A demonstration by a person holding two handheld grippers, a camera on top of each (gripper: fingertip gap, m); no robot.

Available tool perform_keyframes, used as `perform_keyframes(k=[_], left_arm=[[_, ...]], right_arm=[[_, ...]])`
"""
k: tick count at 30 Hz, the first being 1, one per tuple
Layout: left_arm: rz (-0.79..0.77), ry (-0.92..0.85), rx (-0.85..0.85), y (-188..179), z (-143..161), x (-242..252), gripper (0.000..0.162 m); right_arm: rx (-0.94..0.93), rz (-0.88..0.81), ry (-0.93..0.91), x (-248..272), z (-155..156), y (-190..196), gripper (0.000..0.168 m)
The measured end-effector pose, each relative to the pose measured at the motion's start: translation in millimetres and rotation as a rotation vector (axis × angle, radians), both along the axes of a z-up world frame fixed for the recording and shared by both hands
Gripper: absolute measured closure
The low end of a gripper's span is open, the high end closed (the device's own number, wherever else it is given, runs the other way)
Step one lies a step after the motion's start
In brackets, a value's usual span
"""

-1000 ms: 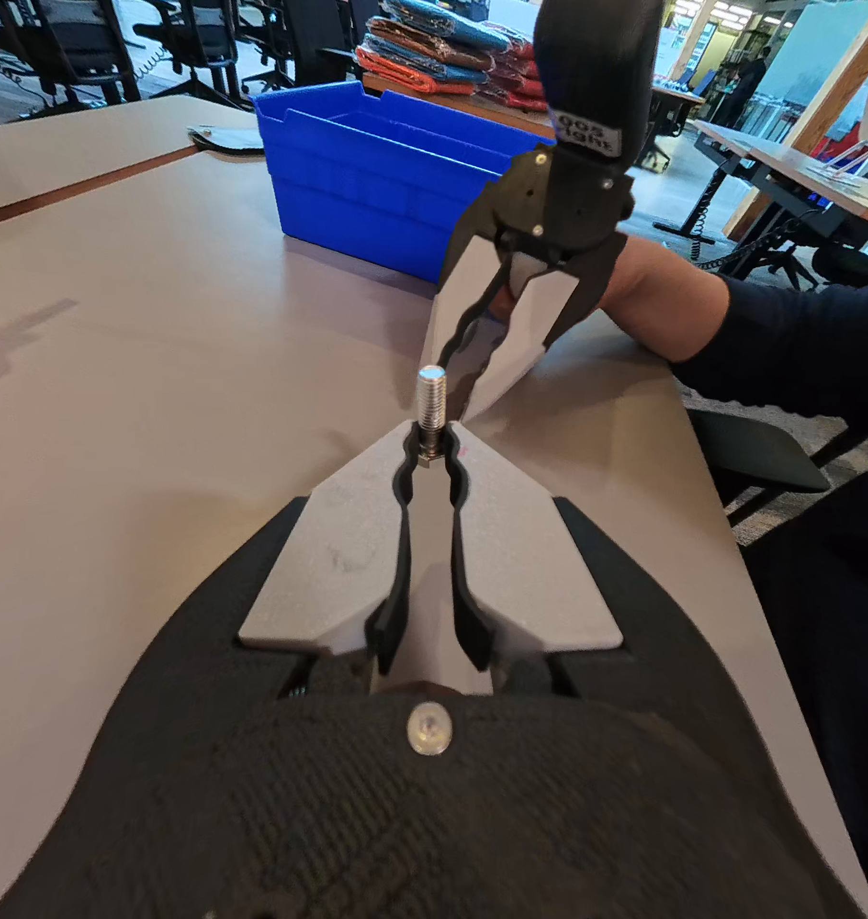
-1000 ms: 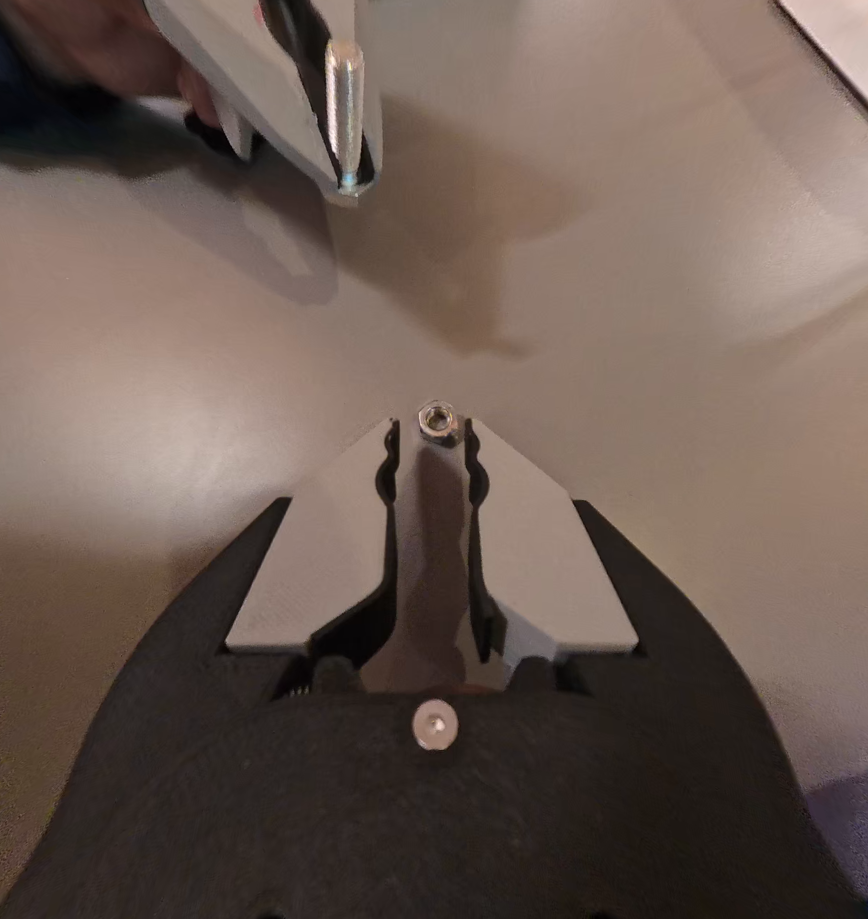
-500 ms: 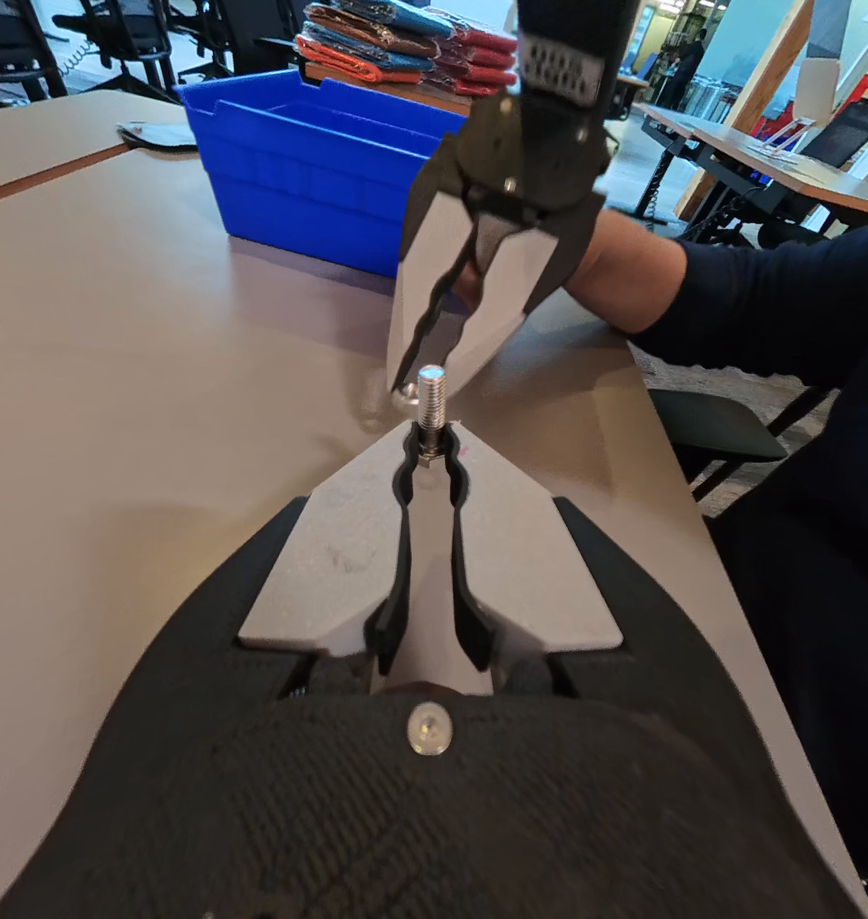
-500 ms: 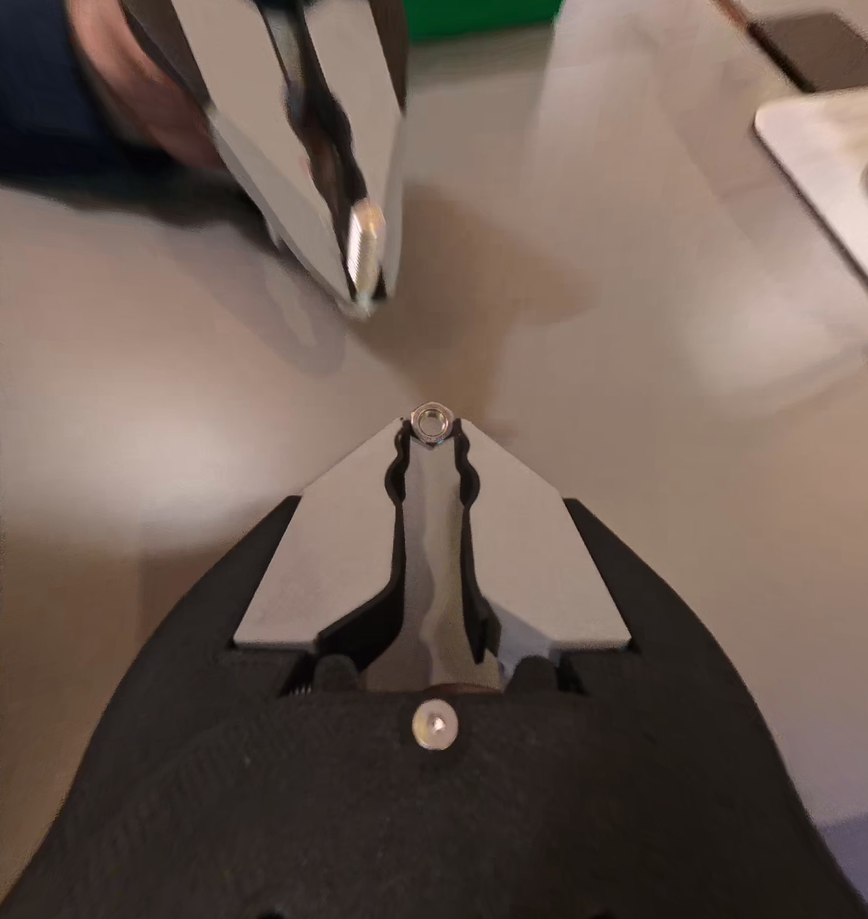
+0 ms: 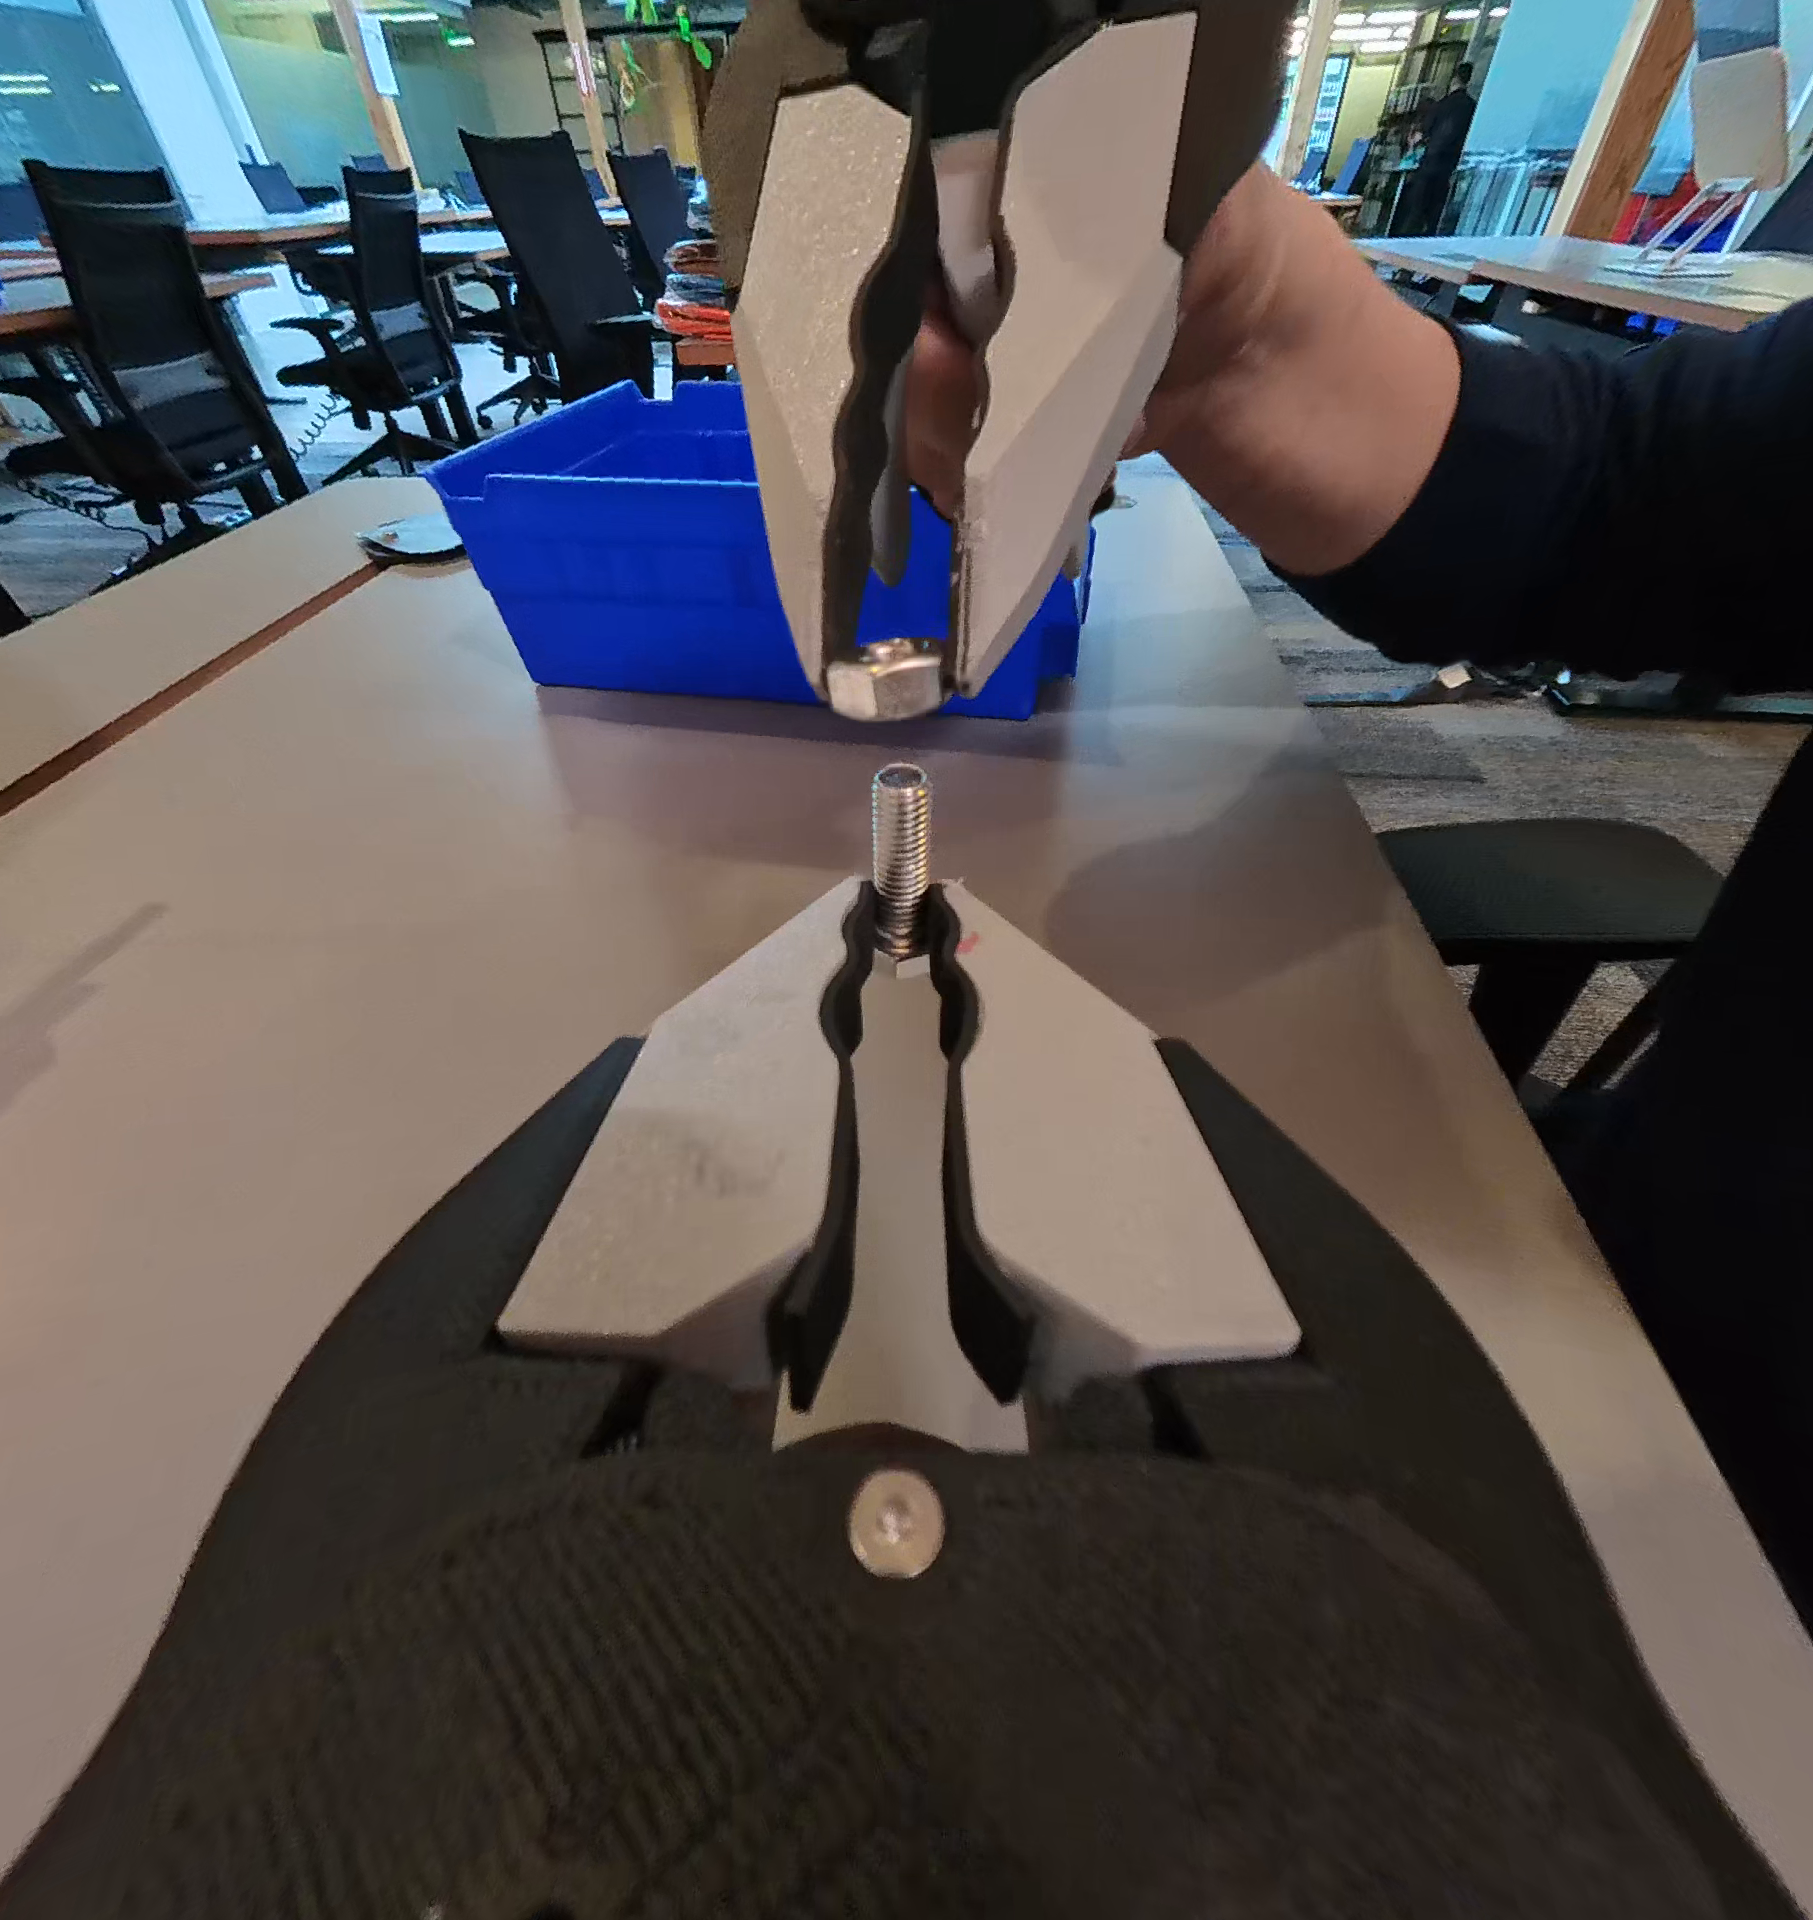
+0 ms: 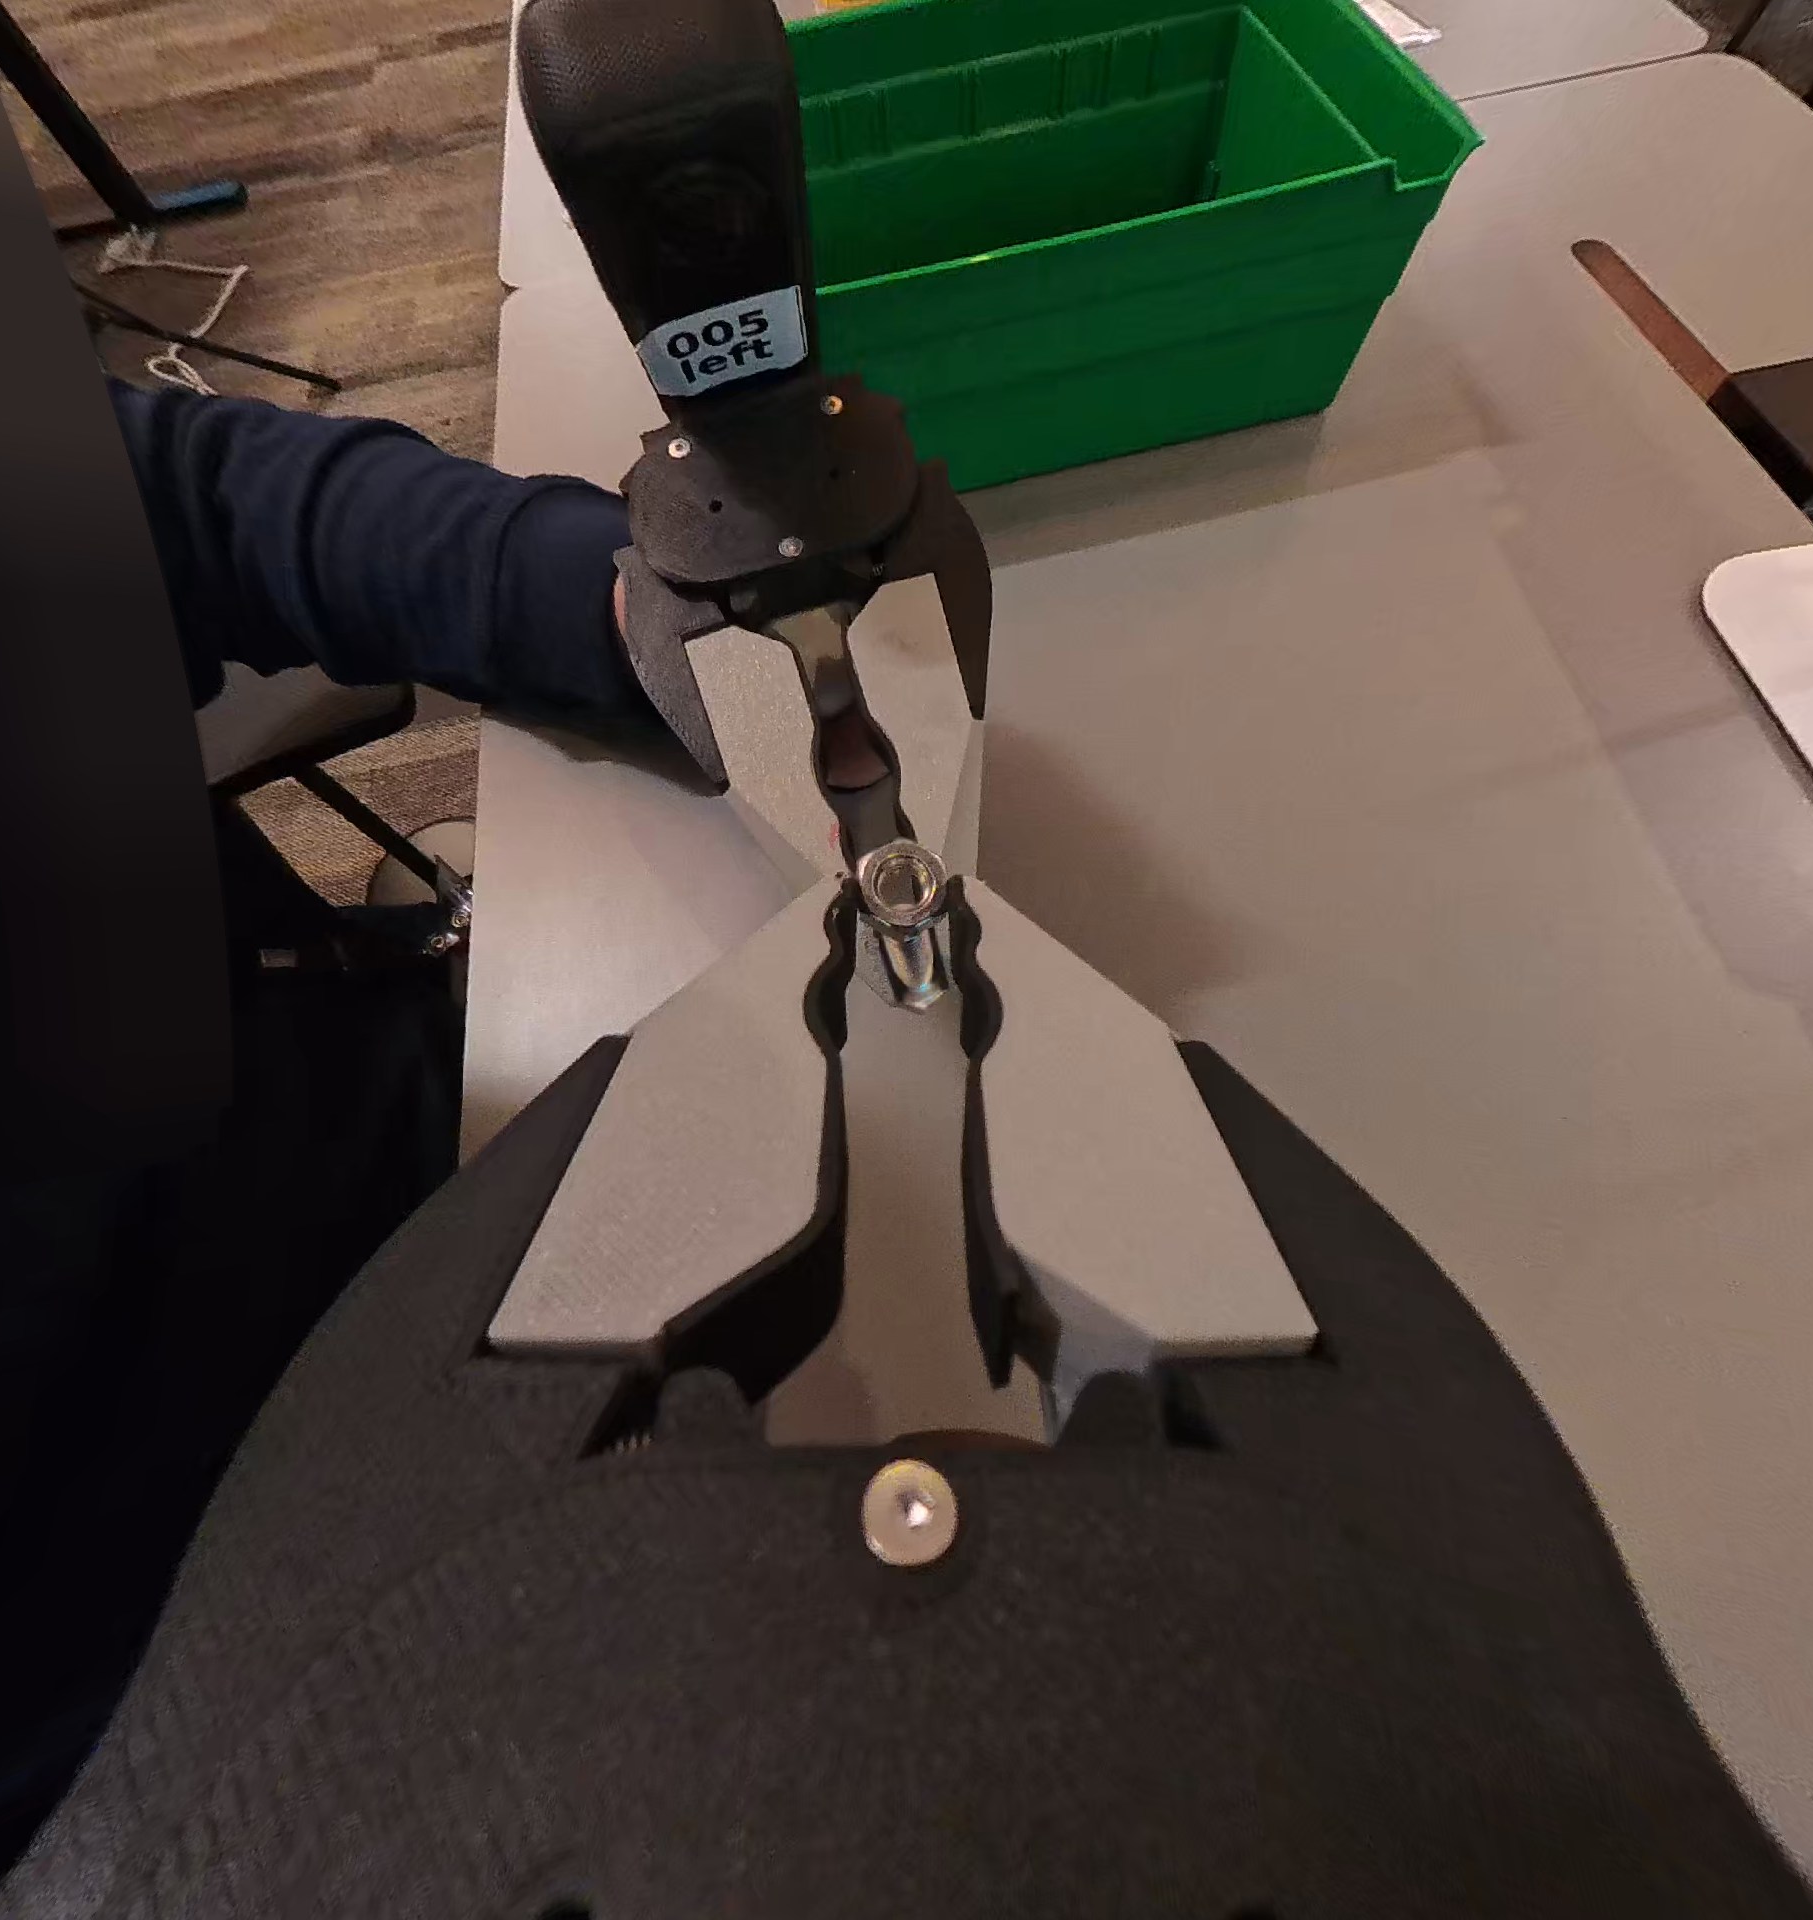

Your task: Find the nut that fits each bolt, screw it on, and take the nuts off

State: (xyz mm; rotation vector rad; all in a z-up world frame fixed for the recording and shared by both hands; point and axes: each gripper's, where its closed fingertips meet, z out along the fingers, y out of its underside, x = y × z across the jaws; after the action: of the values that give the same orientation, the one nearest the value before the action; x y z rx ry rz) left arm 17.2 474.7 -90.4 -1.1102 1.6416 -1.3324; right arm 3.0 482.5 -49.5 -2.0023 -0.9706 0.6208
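Note:
My left gripper (image 5: 902, 920) is shut on the hex head of a silver bolt (image 5: 902, 842), holding it upright with the thread pointing up, above the grey table (image 5: 362, 883). My right gripper (image 5: 886, 675) comes down from above, shut on a silver hex nut (image 5: 884, 688). The nut hangs a short gap above the bolt's tip, roughly in line with it. In the right wrist view my right gripper (image 6: 897, 896) holds the nut (image 6: 897, 885) with its hole facing the camera. The bolt (image 6: 910, 966) shows just beyond it, and the left gripper (image 6: 855, 857) lies behind.
A blue bin (image 5: 653, 561) stands on the table behind the grippers. A green bin (image 6: 1089, 239) stands beyond the left gripper in the right wrist view. A white tray corner (image 6: 1806, 665) lies at the right. The person's sleeves reach in from the side. Office chairs stand behind. The left gripper's tips are roughly 4 cm from the right gripper's.
My right gripper closed on the nut, lifted it off the table and brought it over the bolt's tip. My left gripper kept its hold on the bolt and tilted up.

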Motion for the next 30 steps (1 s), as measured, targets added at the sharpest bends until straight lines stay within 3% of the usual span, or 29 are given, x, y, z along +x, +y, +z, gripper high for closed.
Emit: perform_keyframes(k=[30], left_arm=[[0.026,0.055,-0.014,4.0,-8.4,2.4,0.155]], right_arm=[[0.007,-0.036,-0.119,3.9,-22.7,4.7,0.154]])
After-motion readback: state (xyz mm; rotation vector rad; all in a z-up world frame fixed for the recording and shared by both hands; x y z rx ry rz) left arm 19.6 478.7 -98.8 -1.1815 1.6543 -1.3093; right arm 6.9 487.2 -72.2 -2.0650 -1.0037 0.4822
